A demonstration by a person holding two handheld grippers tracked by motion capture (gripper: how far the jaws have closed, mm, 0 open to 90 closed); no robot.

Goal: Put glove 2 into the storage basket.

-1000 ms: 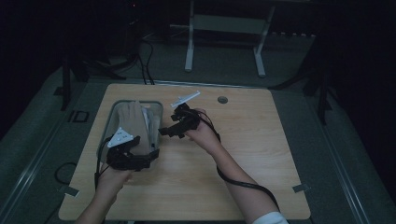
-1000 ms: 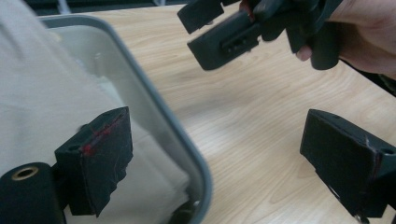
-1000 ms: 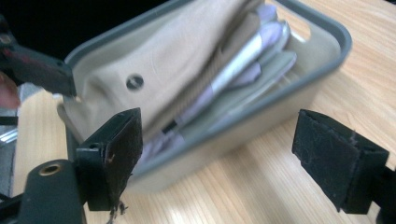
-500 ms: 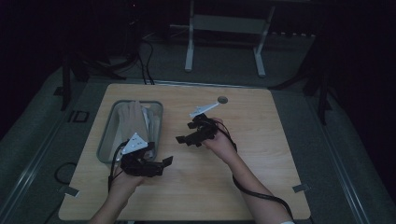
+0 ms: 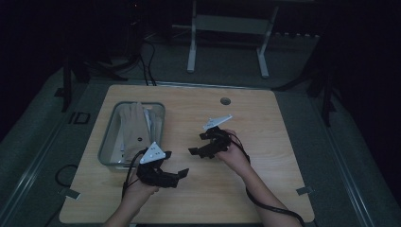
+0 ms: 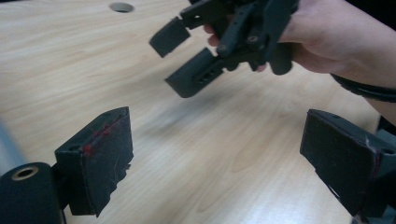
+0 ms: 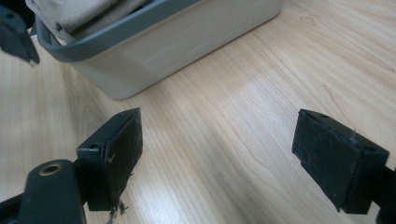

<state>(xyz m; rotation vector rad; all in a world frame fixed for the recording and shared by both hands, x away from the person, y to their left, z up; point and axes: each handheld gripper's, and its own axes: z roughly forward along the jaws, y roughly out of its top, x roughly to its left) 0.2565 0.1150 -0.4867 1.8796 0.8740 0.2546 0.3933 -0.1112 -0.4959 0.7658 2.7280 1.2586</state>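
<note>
Near the wooden table's [image 5: 283,123] left edge, a grey plastic bin [image 5: 108,142] of beige cloth [image 5: 134,124], probably gloves, is lying lengthwise beside the empty, spread left gripper [image 5: 176,176]; the spread right gripper [image 5: 198,144] is hovering farther off.

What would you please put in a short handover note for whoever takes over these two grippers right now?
Left gripper: open, empty, low over the table just in front of the bin.
Right gripper: open, empty, above mid-table, to the right of the bin.
Bin: near the table's left edge, with beige cloth items lying inside.
Done: cloth is in the bin.
Left: I can't see anything loose on the table to pick up; check the bin's contents.
</note>
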